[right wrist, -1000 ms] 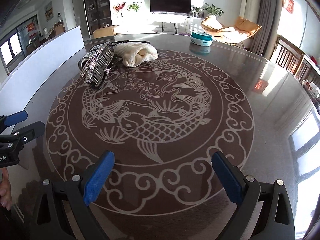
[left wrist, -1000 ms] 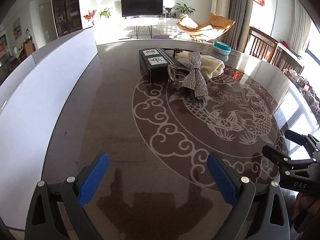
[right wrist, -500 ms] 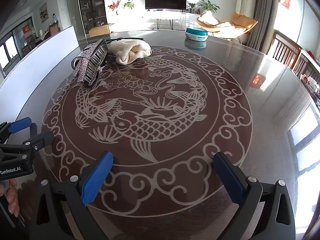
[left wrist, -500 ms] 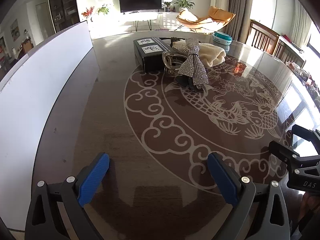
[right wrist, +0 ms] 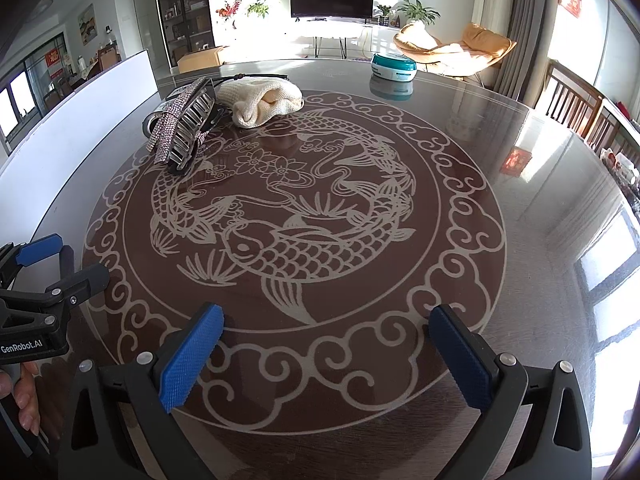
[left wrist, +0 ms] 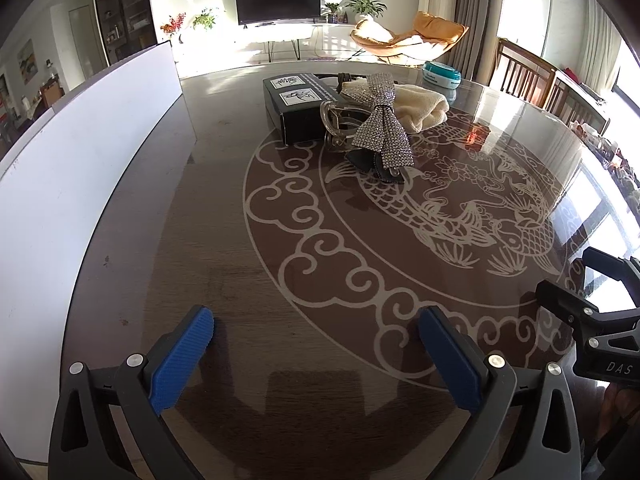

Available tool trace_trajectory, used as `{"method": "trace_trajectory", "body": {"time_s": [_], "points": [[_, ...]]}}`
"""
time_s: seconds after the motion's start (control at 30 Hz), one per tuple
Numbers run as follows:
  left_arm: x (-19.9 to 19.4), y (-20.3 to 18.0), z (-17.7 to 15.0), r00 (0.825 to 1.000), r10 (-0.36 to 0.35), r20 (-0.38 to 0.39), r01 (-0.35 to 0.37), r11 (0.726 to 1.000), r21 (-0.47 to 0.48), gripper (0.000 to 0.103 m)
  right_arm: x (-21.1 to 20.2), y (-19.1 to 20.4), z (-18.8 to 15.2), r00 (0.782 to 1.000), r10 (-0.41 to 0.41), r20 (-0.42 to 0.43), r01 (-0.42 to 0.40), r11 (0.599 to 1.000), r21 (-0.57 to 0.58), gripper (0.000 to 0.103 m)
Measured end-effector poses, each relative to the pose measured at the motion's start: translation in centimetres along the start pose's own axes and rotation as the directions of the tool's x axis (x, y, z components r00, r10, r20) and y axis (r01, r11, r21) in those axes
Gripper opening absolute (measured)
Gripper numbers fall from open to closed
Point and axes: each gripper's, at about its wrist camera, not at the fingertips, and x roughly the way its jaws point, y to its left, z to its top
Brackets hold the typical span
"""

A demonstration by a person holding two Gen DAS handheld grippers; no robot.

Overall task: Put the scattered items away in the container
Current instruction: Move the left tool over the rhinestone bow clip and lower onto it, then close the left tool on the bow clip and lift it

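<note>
Left gripper (left wrist: pixel 316 354) and right gripper (right wrist: pixel 326 354) both spread wide, empty, low over near edge of table (right wrist: pixel 540 240), likely staged for reach. Rhinestone bow clip (left wrist: pixel 382 128), cream knit (left wrist: pixel 420 108), black box (left wrist: pixel 298 106) clustered toward far-left edge, likely container.

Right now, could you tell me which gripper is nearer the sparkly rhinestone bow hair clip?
Left, narrowly. The left gripper faces the rhinestone bow hair clip nearly straight ahead; from the right gripper it lies far ahead-left.
</note>
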Motion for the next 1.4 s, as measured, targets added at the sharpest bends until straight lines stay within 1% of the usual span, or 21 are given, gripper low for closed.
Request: {"method": "trace_trajectory", "body": {"time_s": [0.17, 0.37, 0.5, 0.8, 0.97, 1.0, 1.03, 1.07, 1.13, 1.23, 1.33, 1.4], "points": [[0.6, -0.5, 0.9, 1.0, -0.017, -0.007, 0.017, 1.0, 0.023, 0.103, 0.0, 0.0, 0.0, 1.0, 0.0, 0.0, 0.0, 1.0, 0.0, 0.103], [2.3, -1.9, 3.5, 0.999, -0.05, -0.007, 0.05, 0.996, 0.069, 0.103, 0.0, 0.0, 0.0, 1.0, 0.0, 0.0, 0.0, 1.0, 0.0, 0.103], [3.9, -2.6, 5.8, 0.999, -0.044, -0.006, 0.044, 0.997, 0.059, 0.103, 0.0, 0.0, 0.0, 1.0, 0.0, 0.0, 0.0, 1.0, 0.0, 0.103], [7.4, -2.9, 10.9, 1.0, -0.007, -0.004, 0.007, 1.0, 0.008, 0.103, 0.0, 0.0, 0.0, 1.0, 0.0, 0.0, 0.0, 1.0, 0.0, 0.103], [8.6, -2.9, 12.5, 1.0, -0.02, -0.014, 0.02, 0.999, 0.026, 0.103, 0.0, 0.0, 0.0, 1.0, 0.0, 0.0, 0.0, 1.0, 0.0, 0.103], [8.5, -2.8, 12.5, 1.0, -0.009, -0.002, 0.009, 1.0, 0.013, 0.099, 0.0, 0.0, 0.0, 1.0, 0.0, 0.0, 0.0, 1.0, 0.0, 0.103], [8.1, -2.6, 12.3, 1.0, 0.0, 0.02, 0.0, 1.0, -0.002, 0.082, 0.0, 0.0, 0.0, 1.0, 0.0, 0.0, 0.0, 1.0, 0.0, 0.103], [7.7, -2.5, 12.0, 0.999, 0.002, 0.039, -0.002, 1.0, -0.011, 0.074, 0.0, 0.0, 0.0, 1.0, 0.0, 0.0, 0.0, 1.0, 0.0, 0.103], [7.2, -2.2, 11.7, 0.998, -0.012, 0.057, 0.013, 1.0, -0.01, 0.052, 0.0, 0.0, 0.0, 1.0, 0.0, 0.0, 0.0, 1.0, -0.001, 0.103], [6.6, -1.5, 11.1, 0.998, -0.032, 0.063, 0.033, 0.999, -0.018, 0.051, 0.0, 0.0, 0.0, 1.0, 0.0, 0.0, 0.0, 1.0, 0.0, 0.103], [5.6, -0.5, 9.5, 0.998, -0.021, 0.063, 0.024, 0.999, -0.035, 0.051, 0.0, 0.0, 0.0, 1.0, 0.0, 0.0, 0.0, 1.0, 0.0, 0.103], [4.7, 0.1, 8.1, 0.998, -0.004, 0.06, 0.006, 1.0, -0.028, 0.051, 0.0, 0.0, 0.0, 1.0, 0.0, 0.0, 0.0, 1.0, 0.0, 0.103]]}}
